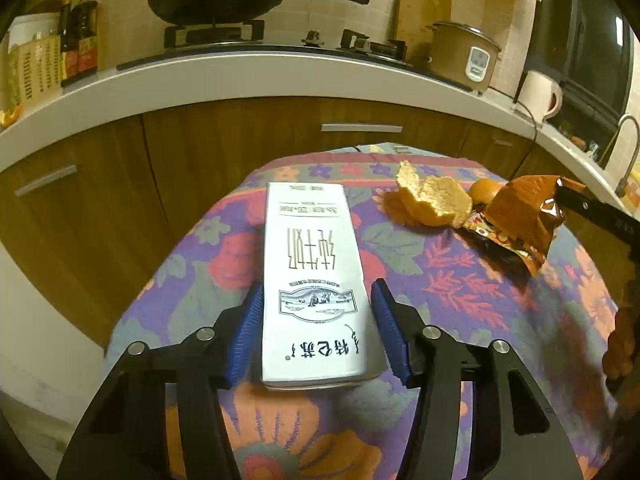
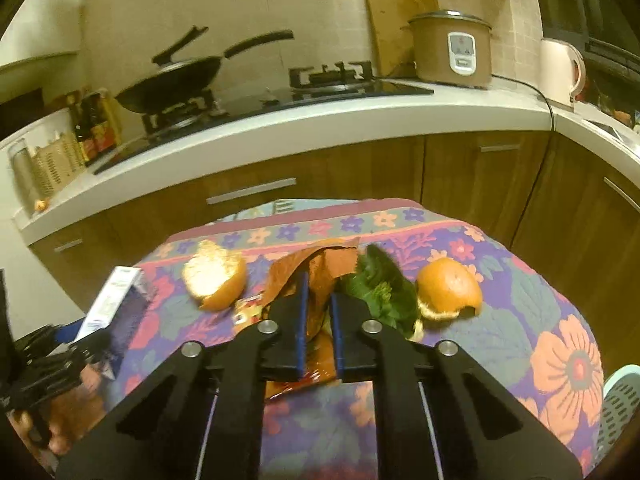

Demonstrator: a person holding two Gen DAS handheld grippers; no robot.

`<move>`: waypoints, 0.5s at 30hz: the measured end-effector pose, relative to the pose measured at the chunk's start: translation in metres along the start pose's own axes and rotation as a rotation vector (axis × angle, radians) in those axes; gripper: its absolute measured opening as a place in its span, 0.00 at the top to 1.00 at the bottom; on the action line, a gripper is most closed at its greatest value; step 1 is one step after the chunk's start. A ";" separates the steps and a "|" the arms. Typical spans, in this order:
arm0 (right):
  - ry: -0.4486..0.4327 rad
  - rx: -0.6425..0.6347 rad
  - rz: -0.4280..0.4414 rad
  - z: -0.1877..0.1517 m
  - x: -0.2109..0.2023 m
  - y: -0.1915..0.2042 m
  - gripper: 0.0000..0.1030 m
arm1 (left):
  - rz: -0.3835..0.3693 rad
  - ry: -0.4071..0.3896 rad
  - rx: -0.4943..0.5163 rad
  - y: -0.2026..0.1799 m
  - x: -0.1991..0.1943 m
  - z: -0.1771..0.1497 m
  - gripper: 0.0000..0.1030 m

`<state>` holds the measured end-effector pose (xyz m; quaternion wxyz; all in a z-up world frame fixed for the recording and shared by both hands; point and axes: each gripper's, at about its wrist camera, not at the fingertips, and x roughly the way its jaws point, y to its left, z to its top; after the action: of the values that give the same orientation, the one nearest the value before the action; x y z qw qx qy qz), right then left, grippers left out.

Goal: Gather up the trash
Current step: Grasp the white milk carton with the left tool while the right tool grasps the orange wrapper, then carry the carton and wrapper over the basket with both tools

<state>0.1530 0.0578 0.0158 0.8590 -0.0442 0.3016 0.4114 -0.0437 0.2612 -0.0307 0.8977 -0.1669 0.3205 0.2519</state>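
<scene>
The white milk carton lies flat at centre frame on the floral tablecloth, long axis running straight away between the left gripper's parted jaws, while the right gripper clamps the orange snack wrapper.

The left black plastic two-finger gripper is built from angular linkage arms joined by round silver pivot screws, and its fingers are faced with ribbed blue pads. The right black plastic two-finger gripper is made alike, with silver screws, triangular cut-outs in the arms and thin blue pads.
</scene>
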 end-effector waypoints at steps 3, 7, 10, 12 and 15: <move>-0.023 0.005 0.033 -0.007 -0.021 0.004 0.98 | -0.016 -0.017 -0.005 -0.003 -0.008 -0.004 0.51; -0.068 0.011 0.048 -0.016 -0.059 0.008 0.98 | -0.048 -0.049 -0.006 -0.009 -0.026 -0.010 0.52; -0.091 0.041 0.071 -0.025 -0.090 0.005 0.98 | -0.084 -0.074 -0.006 -0.017 -0.041 -0.013 0.52; -0.089 0.067 0.077 -0.035 -0.109 -0.002 0.98 | -0.124 -0.086 -0.003 -0.026 -0.050 -0.014 0.52; -0.092 0.098 0.074 -0.052 -0.132 -0.013 0.98 | -0.173 -0.103 0.021 -0.043 -0.063 -0.017 0.52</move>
<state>0.0742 -0.0575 0.0447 0.8573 0.0278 0.2830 0.4291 -0.0700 0.1965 0.0039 0.9331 -0.1713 0.2612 0.1784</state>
